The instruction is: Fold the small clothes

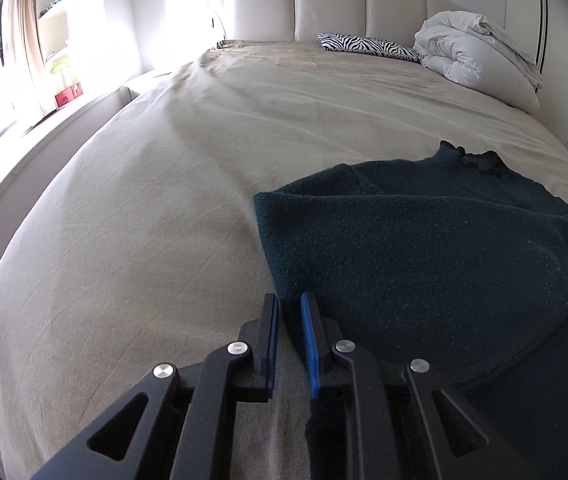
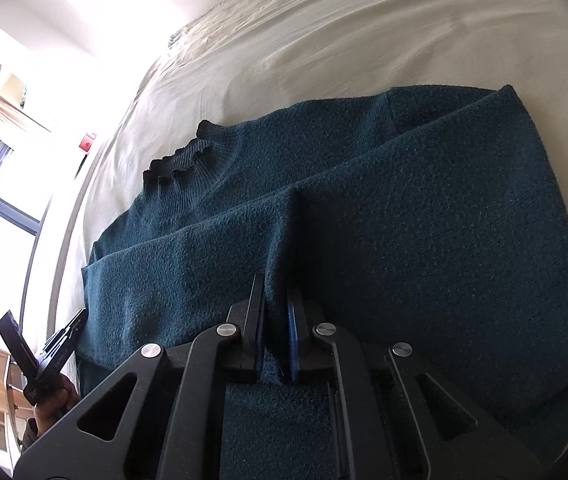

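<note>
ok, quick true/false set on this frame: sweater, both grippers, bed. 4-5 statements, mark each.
1. The dark teal knitted sweater lies on the beige bed sheet. True.
2. The right gripper pinches a fold of the sweater. True.
3. The left gripper holds the sweater's ruffled collar. False: it sits at the sweater's near edge, jaws slightly apart, gripping nothing.
4. The zebra-print pillow lies on the sweater. False: it is by the headboard.
</note>
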Demonstrator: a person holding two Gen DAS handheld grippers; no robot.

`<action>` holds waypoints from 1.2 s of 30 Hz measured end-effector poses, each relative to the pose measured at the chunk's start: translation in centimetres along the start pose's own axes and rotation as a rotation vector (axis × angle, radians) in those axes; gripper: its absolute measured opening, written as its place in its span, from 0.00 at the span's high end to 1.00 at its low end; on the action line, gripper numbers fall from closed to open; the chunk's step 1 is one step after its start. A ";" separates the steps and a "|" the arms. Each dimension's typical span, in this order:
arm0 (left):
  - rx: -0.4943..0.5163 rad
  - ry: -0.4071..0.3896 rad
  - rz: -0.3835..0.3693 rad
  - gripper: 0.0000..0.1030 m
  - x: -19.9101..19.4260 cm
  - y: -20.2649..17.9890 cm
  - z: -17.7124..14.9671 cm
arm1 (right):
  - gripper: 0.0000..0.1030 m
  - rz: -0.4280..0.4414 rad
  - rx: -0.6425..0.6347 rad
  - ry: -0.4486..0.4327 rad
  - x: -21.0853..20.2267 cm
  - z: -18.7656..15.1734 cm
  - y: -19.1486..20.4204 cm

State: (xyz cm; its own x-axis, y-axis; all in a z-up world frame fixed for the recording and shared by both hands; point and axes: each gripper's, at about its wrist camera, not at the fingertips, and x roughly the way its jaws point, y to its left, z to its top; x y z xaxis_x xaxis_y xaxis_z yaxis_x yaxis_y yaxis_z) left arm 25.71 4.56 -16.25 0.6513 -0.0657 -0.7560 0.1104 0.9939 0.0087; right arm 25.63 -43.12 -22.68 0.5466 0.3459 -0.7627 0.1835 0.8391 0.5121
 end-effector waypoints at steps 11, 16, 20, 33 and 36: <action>0.006 -0.015 0.008 0.83 0.1 -0.1 -0.3 | 0.90 -0.063 -0.069 -0.107 -3.5 0.2 2.7; 0.013 -0.025 0.017 0.83 0.1 -0.2 -0.6 | 0.92 -0.007 -0.012 -0.068 -0.5 -0.4 0.2; -0.007 -0.033 0.010 0.78 -0.4 0.1 -0.5 | 0.89 -0.032 0.037 -0.094 -2.5 -0.9 -1.0; -0.175 0.030 -0.229 0.35 -13.6 3.7 -9.9 | 0.34 -0.084 -0.117 -0.347 -20.3 -13.5 0.3; -0.224 0.066 -0.286 0.32 -16.2 3.8 -13.7 | 0.34 -0.071 -0.118 -0.321 -22.1 -17.2 0.0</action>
State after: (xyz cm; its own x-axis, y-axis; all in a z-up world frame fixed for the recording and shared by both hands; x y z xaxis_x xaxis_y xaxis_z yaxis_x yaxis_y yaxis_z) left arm 5.28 10.64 -13.00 0.5670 -0.3453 -0.7479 0.1094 0.9314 -0.3471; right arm -0.49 -43.53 -12.56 0.7686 0.1508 -0.6217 0.1449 0.9055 0.3988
